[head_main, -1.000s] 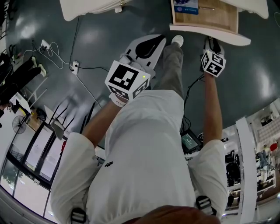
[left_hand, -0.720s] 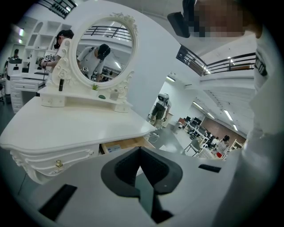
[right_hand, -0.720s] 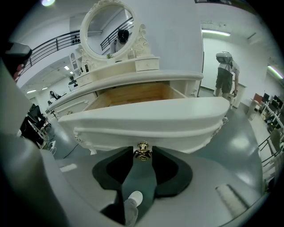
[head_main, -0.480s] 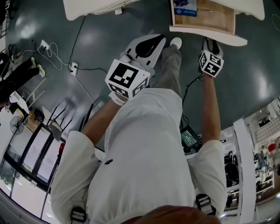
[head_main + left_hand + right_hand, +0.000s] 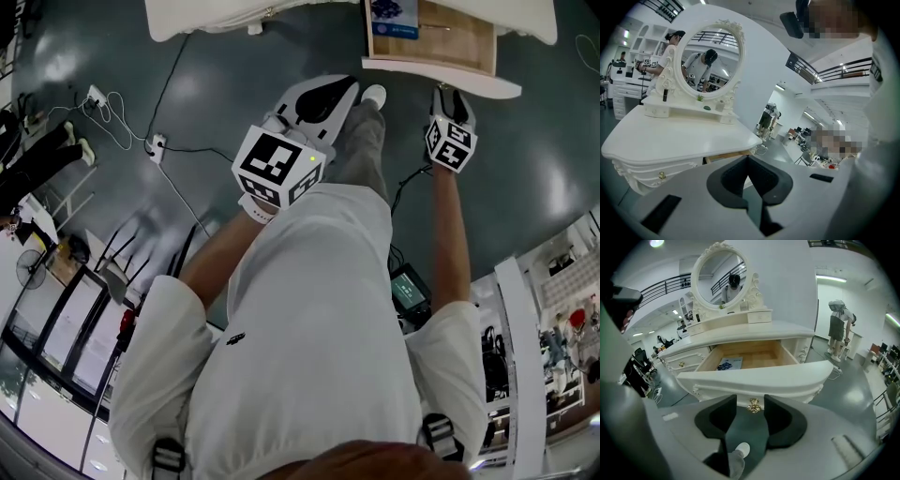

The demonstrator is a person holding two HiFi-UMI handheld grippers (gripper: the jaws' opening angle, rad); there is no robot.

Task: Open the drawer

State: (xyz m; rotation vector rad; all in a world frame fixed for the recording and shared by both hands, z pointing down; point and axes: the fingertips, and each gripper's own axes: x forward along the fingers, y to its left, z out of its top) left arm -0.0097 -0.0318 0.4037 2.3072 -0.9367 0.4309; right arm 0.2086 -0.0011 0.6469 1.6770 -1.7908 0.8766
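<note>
The white dressing table's drawer [image 5: 754, 376] stands pulled out, showing a wooden inside [image 5: 441, 37] with a blue booklet [image 5: 730, 363]. Its brass knob [image 5: 753, 405] lies between the jaws of my right gripper [image 5: 750, 399], which have just been opening and do not touch it. In the head view the right gripper [image 5: 450, 94] hangs just before the drawer front [image 5: 441, 77]. My left gripper [image 5: 339, 89] is held further left with its pads meeting and nothing in them. In its own view the left gripper [image 5: 749, 158] points at the table's left corner [image 5: 684, 136].
An oval mirror [image 5: 719, 273] stands on the table top. The small side drawers have a brass knob [image 5: 661, 175]. The person's shoe [image 5: 375, 92] is on the floor under the drawer. Cables and a power strip [image 5: 155, 141] lie to the left. Another person [image 5: 839, 329] stands at the right.
The head view has shifted slightly. The drawer stays pulled out, and both grippers keep nearly the same places in front of it.
</note>
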